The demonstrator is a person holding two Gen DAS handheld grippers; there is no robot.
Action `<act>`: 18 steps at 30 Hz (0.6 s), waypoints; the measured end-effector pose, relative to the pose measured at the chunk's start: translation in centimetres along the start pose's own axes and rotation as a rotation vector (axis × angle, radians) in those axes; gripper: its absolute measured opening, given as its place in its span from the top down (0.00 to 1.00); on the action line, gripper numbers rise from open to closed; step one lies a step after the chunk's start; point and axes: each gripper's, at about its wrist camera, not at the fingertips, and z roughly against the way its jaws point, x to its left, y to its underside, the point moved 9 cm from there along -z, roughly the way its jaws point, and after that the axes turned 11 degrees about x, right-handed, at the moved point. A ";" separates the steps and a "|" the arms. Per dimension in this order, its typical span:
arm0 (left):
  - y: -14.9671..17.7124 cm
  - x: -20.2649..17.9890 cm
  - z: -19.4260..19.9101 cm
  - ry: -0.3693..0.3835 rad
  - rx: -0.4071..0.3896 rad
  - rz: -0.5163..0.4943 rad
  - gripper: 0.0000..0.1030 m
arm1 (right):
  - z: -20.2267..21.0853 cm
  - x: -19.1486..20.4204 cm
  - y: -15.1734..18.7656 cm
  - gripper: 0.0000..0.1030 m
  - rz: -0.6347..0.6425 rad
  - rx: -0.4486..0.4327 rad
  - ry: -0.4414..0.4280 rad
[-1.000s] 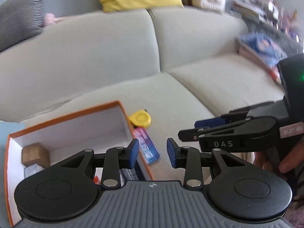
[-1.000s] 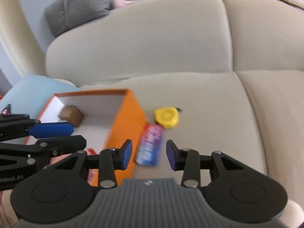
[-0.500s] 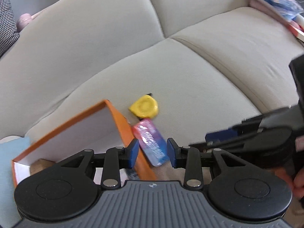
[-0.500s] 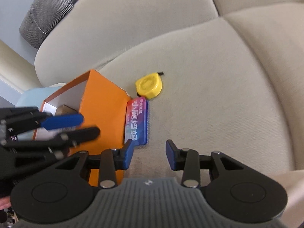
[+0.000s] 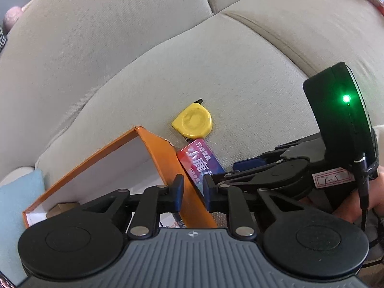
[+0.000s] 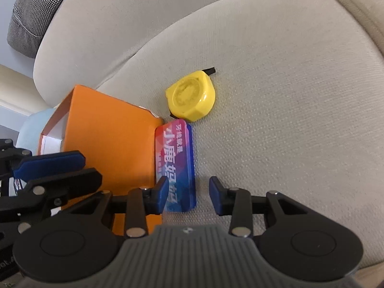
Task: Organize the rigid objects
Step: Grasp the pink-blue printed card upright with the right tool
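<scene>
Right wrist view: the right tongs (image 6: pixel 187 193) stand apart over the red-and-blue flat packet (image 6: pixel 176 163) lying beside the orange cardboard box (image 6: pixel 108 144). The left tongs (image 5: pixel 193 192) clamp its wall. Next, probably: close on the packet.

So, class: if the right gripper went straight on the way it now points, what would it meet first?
Probably the red and blue packet lying against the orange box. The right gripper has its open jaws over the packet's near end, though depth is hard to judge.
</scene>
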 end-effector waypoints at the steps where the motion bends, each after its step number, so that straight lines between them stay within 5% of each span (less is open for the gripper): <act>1: -0.1 0.1 -0.1 0.008 0.003 0.005 0.78 | -0.1 0.0 -0.2 0.61 -0.001 0.000 -0.007; 6: -0.1 0.4 -0.1 0.025 0.002 0.009 0.79 | -1.2 0.3 -0.6 0.64 0.000 0.002 -0.030; 16: 0.1 0.3 0.3 0.046 -0.007 0.045 0.79 | -0.7 0.9 -0.4 0.84 0.014 -0.026 -0.053; 18: 0.1 0.1 0.3 0.046 -0.010 0.047 0.73 | 0.1 1.0 -0.2 0.85 0.026 -0.038 -0.039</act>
